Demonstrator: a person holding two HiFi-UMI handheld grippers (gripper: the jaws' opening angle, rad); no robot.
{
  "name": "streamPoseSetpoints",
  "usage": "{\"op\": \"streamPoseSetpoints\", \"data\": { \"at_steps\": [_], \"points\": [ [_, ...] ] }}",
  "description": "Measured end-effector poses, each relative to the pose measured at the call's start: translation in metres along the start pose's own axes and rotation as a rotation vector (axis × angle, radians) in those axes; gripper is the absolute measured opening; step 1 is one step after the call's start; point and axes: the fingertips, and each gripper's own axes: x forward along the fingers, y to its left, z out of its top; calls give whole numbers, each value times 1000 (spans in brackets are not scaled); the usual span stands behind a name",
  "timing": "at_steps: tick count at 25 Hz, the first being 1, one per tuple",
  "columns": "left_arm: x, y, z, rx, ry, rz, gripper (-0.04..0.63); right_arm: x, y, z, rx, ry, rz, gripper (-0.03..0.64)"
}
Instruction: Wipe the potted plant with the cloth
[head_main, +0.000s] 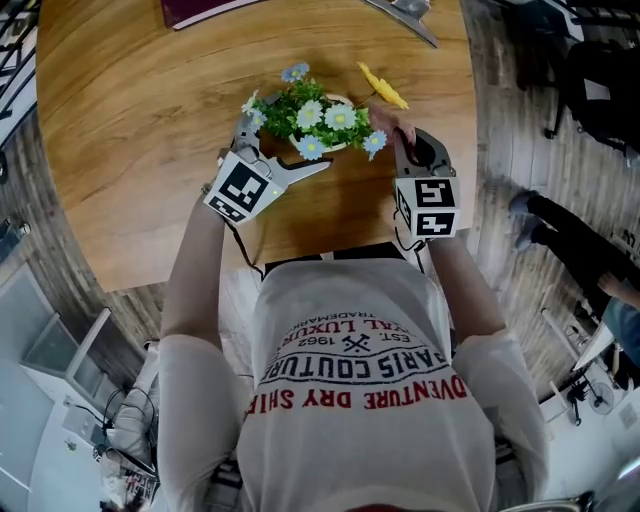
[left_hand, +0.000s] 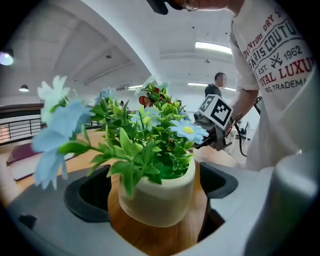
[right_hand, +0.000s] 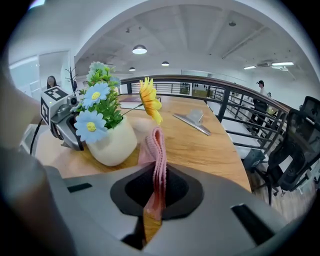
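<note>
The round wooden table (head_main: 120, 130) has broad bare wood on its left half, out to its curved left edge. At the far edge lie one dark red book (head_main: 200, 10) and, further right, one metal clip (head_main: 405, 12).

The left gripper (head_main: 280, 148) reaches in from the near edge with its jaws spread wide. The cream pot (left_hand: 157, 197) stands between them, and a strip of wood shows on either side, so neither pad presses on it.

The potted plant (head_main: 315, 120) stands upright on the table, closer to the near edge than to the far one, between the two grippers. It has green leaves and, as far as the head view lets me count, six pale blue and white daisies. One yellow flower (head_main: 383, 88) leans out to the right of it.

Just beside the pot on the right, the right gripper (head_main: 408, 140) has its jaws pressed together on one pink cloth (right_hand: 159, 150). The folded cloth stands up out of them, close to the pot's wall.

The table's right edge curves close past that gripper. Beyond it are plank floor, a railing (right_hand: 235, 100) and one black chair (right_hand: 300, 145).
</note>
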Motion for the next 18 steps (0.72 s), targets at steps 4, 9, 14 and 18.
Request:
{"op": "streamPoseSetpoints", "data": {
  "at_steps": [4,9,14,18],
  "points": [
    [13,1,-6,59,59,-67,538,6,-1,0,-2,6,0,37],
    [26,-2,-11,90,118,-135,537,12,-2,2,10,10,5,35],
    [27,-2,-11,87,121,-114,537,13,-1,0,23,18,5,35],
    [22,-1,-4,44,106,-51,537,7,0,0,33,21,6,35]
  ]
}}
